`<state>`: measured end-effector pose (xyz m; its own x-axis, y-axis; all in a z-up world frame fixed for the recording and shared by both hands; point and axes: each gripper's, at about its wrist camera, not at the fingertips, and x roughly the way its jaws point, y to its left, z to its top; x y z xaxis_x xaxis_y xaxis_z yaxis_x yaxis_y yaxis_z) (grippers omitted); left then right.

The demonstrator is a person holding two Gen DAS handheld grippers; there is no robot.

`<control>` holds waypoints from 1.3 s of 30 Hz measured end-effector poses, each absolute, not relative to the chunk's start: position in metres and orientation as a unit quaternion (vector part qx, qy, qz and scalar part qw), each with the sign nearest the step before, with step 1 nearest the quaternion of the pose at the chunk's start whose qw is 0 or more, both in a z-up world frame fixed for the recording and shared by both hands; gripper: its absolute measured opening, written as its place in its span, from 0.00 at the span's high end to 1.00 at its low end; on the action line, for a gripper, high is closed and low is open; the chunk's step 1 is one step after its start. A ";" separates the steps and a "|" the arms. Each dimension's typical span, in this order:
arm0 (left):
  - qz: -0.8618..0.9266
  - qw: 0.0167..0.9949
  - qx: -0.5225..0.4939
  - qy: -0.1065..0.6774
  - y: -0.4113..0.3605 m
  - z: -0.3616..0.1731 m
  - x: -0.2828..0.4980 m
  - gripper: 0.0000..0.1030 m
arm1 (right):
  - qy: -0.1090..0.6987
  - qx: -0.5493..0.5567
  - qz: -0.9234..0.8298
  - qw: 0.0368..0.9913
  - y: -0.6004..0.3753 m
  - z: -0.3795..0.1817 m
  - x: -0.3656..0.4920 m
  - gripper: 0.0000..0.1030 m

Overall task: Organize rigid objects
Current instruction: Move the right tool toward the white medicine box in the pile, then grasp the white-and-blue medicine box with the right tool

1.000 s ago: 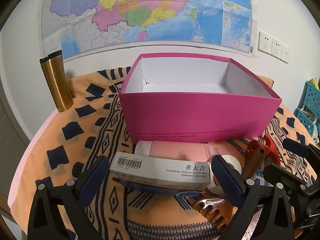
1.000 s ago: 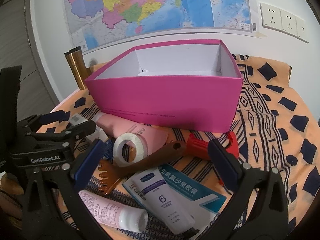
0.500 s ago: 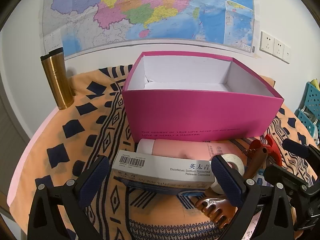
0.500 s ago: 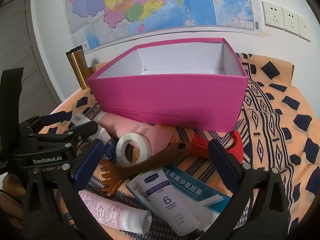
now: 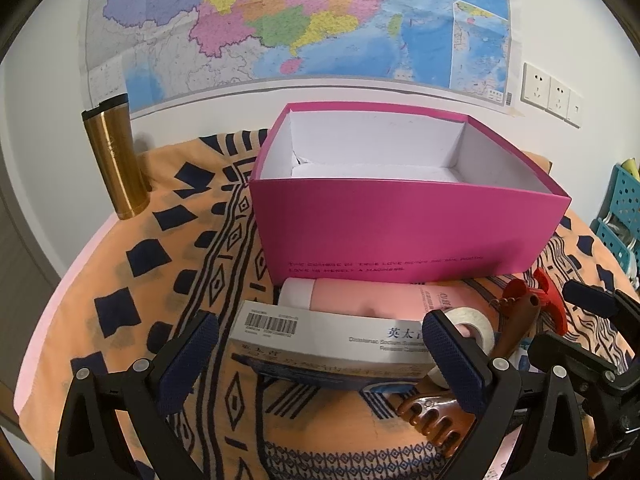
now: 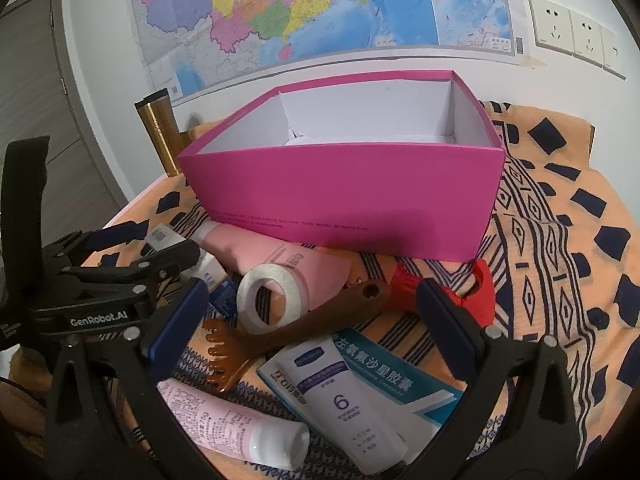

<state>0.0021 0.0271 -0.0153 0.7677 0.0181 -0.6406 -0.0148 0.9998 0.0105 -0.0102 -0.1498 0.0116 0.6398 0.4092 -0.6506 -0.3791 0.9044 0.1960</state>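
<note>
An open pink box (image 5: 400, 236) with a white inside stands on the patterned cloth. In front of it lies a pink tube (image 5: 360, 296), then a white medicine box (image 5: 320, 330) seen between the fingers of my open left gripper (image 5: 318, 356). My right gripper (image 6: 310, 320) is open above a pile: a white tape roll (image 6: 270, 300), a brown comb-like scratcher (image 6: 296, 328), a red tool (image 6: 440, 284), a white tube marked 6 (image 6: 340, 392) on a teal medicine box (image 6: 400, 380), and a small pink tube (image 6: 224, 420). Neither gripper holds anything.
A gold tumbler (image 5: 118, 160) stands at the back left by the wall. A blue basket (image 5: 624, 216) sits off the right edge. The left gripper (image 6: 120, 268) is close at the right gripper's left. Bare cloth (image 6: 560, 240) lies right of the box.
Both views have drifted slightly, and the pink box sits a little further right in each. The objects lie as before and both grippers stay open.
</note>
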 end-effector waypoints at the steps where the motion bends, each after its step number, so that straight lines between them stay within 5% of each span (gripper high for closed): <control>1: 0.009 0.940 0.002 0.342 0.029 -0.016 0.002 0.00 | 0.367 0.021 0.220 0.904 -0.149 0.011 -0.010 0.00; 8: -0.002 0.937 -0.002 0.348 0.038 -0.018 0.005 0.00 | 0.394 0.023 0.239 0.887 -0.144 0.001 -0.001 0.19; 24: -0.028 0.939 -0.009 0.342 0.068 -0.013 0.000 0.01 | 0.387 0.023 0.287 0.876 -0.129 0.008 -0.001 0.39; 39: -0.149 0.914 -0.012 0.377 0.064 -0.026 0.006 0.16 | 0.427 0.017 0.374 0.823 -0.079 -0.011 0.011 0.71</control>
